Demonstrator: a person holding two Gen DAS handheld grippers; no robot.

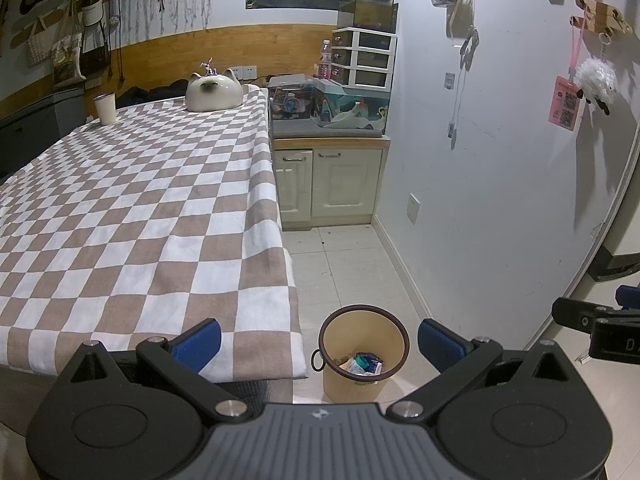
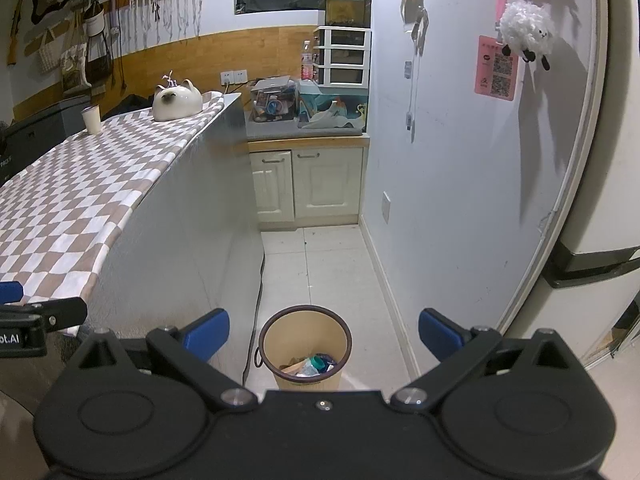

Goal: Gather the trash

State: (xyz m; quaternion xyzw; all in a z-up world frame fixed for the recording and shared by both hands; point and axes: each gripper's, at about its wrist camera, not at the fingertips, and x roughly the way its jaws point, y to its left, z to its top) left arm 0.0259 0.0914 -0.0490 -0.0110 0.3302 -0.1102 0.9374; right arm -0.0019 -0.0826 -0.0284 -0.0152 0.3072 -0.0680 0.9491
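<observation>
A tan trash bin [image 1: 364,354] with a dark rim stands on the tiled floor beside the table; it also shows in the right wrist view [image 2: 306,350]. Trash [image 1: 365,364] lies in it: crumpled wrappers and a teal cap [image 2: 316,364]. My left gripper [image 1: 319,346] is open and empty, held above the bin at the table's near corner. My right gripper [image 2: 324,338] is open and empty, also above the bin. A white paper cup [image 1: 106,108] stands at the table's far left edge [image 2: 91,119].
The table wears a brown-and-white checked cloth [image 1: 140,208]. A white cat-shaped ceramic [image 1: 214,91] sits at its far end. A cream cabinet [image 1: 330,184] with clutter and tanks on it stands behind. The wall [image 1: 500,160] is to the right; a fridge [image 2: 600,240] further right.
</observation>
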